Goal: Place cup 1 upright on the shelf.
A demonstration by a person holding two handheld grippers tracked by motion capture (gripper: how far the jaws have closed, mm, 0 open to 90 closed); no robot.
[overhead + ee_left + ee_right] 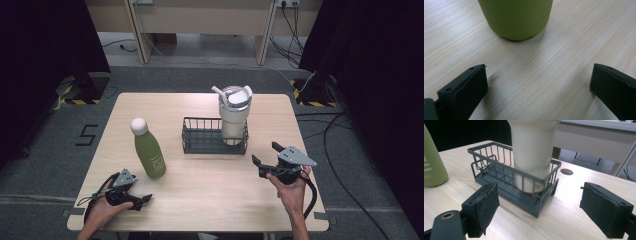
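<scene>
A green bottle (149, 152) with a white cap stands upright on the wooden table (200, 190), left of a dark wire basket (200, 141). A cream tumbler (234, 116) with a lid and straw stands in the basket's right end. My left gripper (141, 201) is open near the front left, just below the bottle; in the left gripper view the bottle's base (516, 22) sits ahead of the spread jaws. My right gripper (266, 154) is open at the front right, facing the basket (506, 182) and tumbler (531, 160), with nothing between its jaws.
The table's front edge lies close behind both hands. A round cable hole (567, 171) shows in the tabletop beyond the basket. Desk legs and cables (320, 125) lie on the floor past the table. Bare wood lies between the two grippers.
</scene>
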